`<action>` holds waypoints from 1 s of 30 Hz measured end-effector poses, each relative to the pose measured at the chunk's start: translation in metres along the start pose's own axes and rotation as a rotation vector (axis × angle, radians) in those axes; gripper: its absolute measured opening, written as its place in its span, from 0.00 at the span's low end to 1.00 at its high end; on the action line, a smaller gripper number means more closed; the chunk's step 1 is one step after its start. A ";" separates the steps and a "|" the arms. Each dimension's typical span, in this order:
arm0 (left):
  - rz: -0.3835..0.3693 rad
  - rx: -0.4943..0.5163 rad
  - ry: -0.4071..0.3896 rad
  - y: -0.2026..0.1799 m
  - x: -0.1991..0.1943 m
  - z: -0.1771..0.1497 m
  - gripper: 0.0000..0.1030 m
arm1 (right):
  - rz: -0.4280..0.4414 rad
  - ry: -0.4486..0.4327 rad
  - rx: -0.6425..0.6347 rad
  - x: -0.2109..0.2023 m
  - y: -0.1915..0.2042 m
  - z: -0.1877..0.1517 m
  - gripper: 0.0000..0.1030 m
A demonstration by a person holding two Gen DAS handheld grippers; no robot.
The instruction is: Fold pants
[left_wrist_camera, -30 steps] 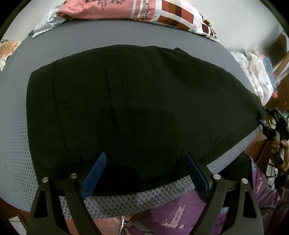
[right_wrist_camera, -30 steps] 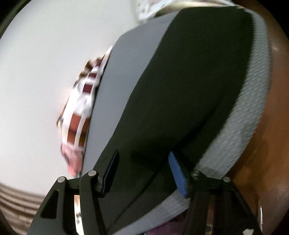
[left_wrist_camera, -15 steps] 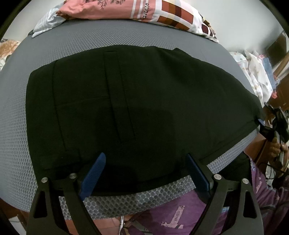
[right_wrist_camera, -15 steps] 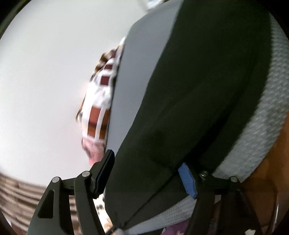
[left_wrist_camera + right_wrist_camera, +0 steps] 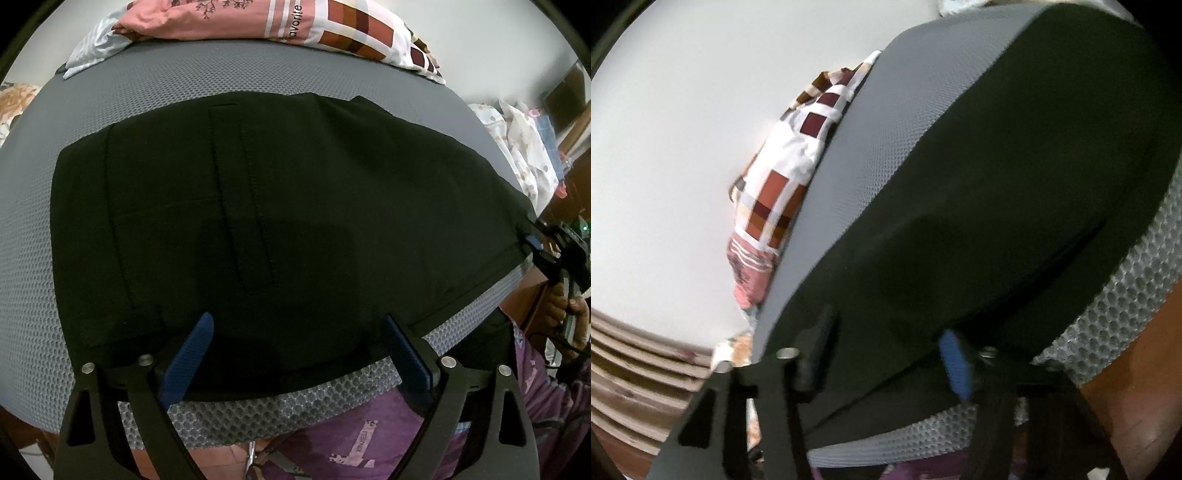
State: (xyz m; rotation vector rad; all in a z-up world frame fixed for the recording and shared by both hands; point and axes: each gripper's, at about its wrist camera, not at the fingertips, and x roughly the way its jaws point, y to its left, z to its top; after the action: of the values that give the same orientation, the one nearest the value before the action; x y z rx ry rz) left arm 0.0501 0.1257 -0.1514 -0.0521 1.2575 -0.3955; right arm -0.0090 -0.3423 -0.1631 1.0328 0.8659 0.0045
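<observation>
Black pants (image 5: 280, 221) lie flat and folded lengthwise on a grey mesh mattress (image 5: 22, 258). My left gripper (image 5: 295, 332) is open, its blue-padded fingers spread over the near edge of the pants at the waist end. My right gripper (image 5: 886, 343) is open at the pants (image 5: 997, 206) leg end, its fingers straddling the near corner of the cloth. It also shows in the left wrist view (image 5: 543, 251) at the far right, held by a hand.
A pink and brown checked pillow (image 5: 295, 22) lies along the far edge of the mattress, also in the right wrist view (image 5: 783, 192). Patterned cloth (image 5: 524, 155) is heaped to the right. The person's purple trousers (image 5: 369, 435) are below the near edge.
My right gripper has shifted and tilted around the leg-end corner, staying open. My left gripper has barely moved. The pants lie as before.
</observation>
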 end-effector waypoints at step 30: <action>-0.048 -0.032 -0.004 0.006 -0.003 0.001 0.90 | 0.127 0.159 0.184 0.012 -0.016 -0.018 0.45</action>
State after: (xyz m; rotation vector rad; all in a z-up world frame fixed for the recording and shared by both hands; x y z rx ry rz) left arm 0.0518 0.1323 -0.1505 -0.1110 1.2602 -0.4166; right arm -0.0180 -0.3326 -0.1866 1.2715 0.9561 0.1171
